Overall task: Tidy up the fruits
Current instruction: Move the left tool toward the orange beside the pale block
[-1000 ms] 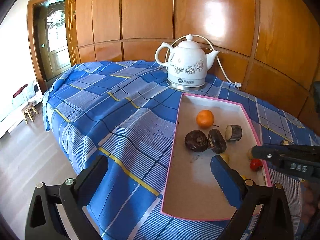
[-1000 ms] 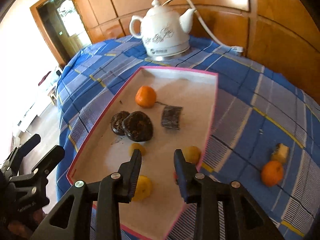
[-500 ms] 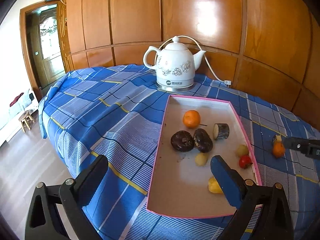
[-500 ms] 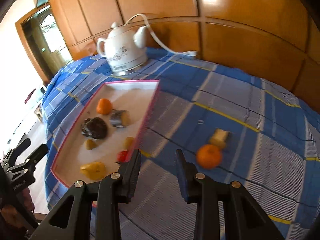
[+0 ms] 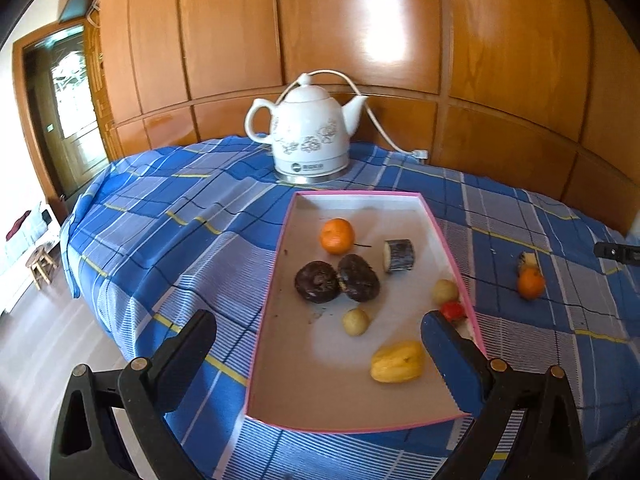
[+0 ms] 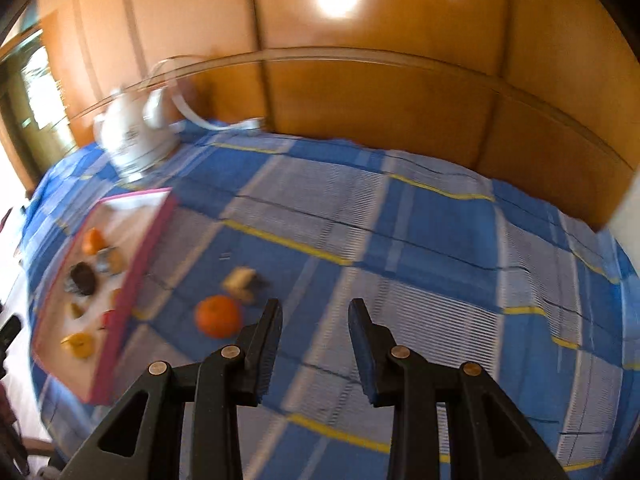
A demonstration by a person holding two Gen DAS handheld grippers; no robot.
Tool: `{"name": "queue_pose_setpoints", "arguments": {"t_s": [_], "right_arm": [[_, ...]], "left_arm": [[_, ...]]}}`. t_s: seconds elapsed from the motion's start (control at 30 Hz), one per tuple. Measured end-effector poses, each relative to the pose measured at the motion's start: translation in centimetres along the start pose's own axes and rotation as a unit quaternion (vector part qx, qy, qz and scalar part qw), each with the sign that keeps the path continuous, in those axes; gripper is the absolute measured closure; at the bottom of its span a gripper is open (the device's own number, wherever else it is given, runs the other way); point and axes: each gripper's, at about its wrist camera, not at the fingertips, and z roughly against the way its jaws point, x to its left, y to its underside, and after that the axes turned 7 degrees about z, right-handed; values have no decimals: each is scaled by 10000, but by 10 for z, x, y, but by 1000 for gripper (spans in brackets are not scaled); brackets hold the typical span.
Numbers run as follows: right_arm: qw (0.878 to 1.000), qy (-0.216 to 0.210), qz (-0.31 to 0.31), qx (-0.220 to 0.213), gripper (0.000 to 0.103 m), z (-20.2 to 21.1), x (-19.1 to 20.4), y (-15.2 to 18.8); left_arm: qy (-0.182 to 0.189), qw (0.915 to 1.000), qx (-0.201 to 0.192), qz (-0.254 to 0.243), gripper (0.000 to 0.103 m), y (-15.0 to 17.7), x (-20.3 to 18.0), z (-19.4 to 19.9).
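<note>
On the left wrist view, the left gripper (image 5: pixel 316 344) stands wide open and empty — one finger hangs over the checked blue cloth (image 5: pixel 168 216), the other over the near right corner of the pink-edged tray (image 5: pixel 276 280); neither finger touches anything. Count inside the tray: one orange (image 5: pixel 337 235), two dark round fruits (image 5: pixel 318 282) touching each other, one cut log-shaped piece (image 5: pixel 398 255), two small pale round fruits (image 5: pixel 355 321), one red fruit (image 5: pixel 453 311) against the right wall, one yellow fruit (image 5: pixel 397 361) nearest the camera. Outside the tray, well to its right on the cloth: a second orange (image 5: pixel 530 284) with one pale chunk (image 5: pixel 527 259) just behind it. A white kettle (image 5: pixel 308 132) stands beyond the tray's far edge, its cord running to the wooden wall. The tip of the right gripper shows at the frame's right edge. The near half of the tray floor is bare.

On the right wrist view — blurred — the right gripper (image 6: pixel 314 324) is parted narrowly with nothing between its fingers and no contact. It hovers over the worktop cloth, with the loose orange (image 6: pixel 218 316) just left of its left finger (image 6: pixel 264 336) and the pale chunk (image 6: pixel 240 279) behind that. Cloth to the right lies open up to the wall.
</note>
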Motion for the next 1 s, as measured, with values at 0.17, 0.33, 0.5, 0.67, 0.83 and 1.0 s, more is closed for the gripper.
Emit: {"name": "queue_pose_setpoints", "arguments": {"t_s": [0.17, 0.33, 0.5, 0.67, 0.83, 1.0], "right_arm": [[9965, 173, -780, 248, 69, -11, -35, 3], [9953, 102, -949, 180, 69, -7, -40, 1], [9957, 51, -910, 161, 69, -6, -35, -2], [9960, 26, -879, 161, 69, -3, -34, -3], [9957, 19, -907, 174, 69, -2, -34, -3], [9954, 6, -932, 207, 68, -2, -35, -3]], "left_arm": [[119, 9997, 45, -197, 0, -1, -16, 0], [240, 9991, 102, -336, 0, -1, -28, -2], [387, 9979, 178, -478, 0, -3, -44, -5], [567, 9964, 243, -579, 0, -7, -59, -8], [769, 9939, 308, -724, 0, -10, -78, -11], [1274, 9878, 693, -565, 0, -16, -94, -20]]}}
